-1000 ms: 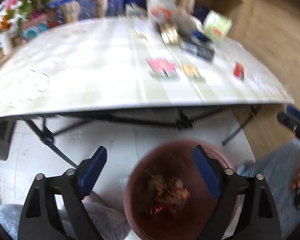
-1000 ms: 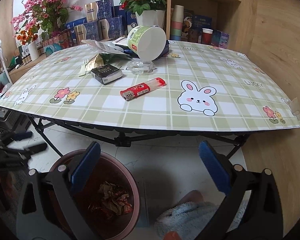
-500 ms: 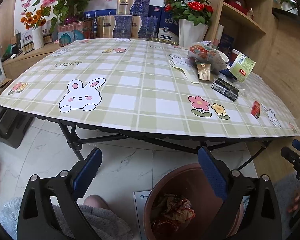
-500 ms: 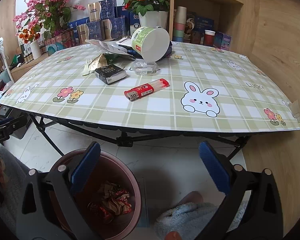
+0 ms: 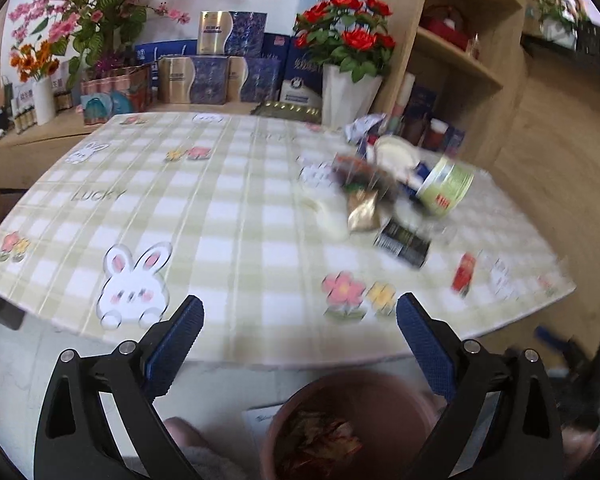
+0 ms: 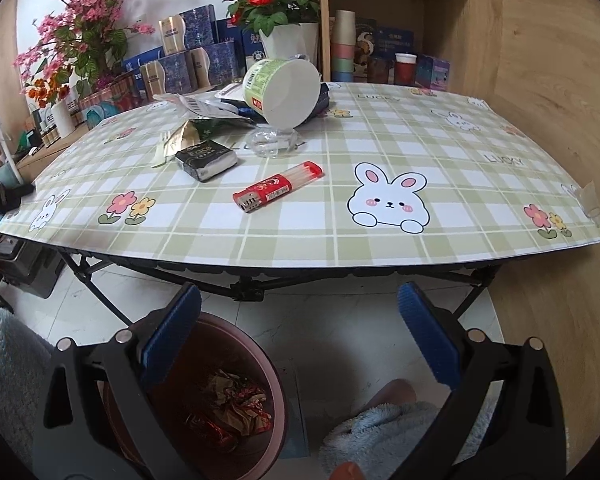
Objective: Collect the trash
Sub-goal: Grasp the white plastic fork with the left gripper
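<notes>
Centrally in the right-wrist frame, the red lighter (image 6: 278,187) lies on the table (image 6: 480,240): light, rigid, slippery; best pinched across its body. Both grippers (image 5: 298,316) (image 6: 300,308) have jaws spread, empty.

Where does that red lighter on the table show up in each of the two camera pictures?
Left wrist view: the red lighter is a small blur at the right, near the table's front edge, right of the black packet.
Right wrist view: the lighter lies sharp near the middle, left of the bunny print.
Shared landmark: the tipped green-and-white paper cup, behind the lighter in both.
</notes>
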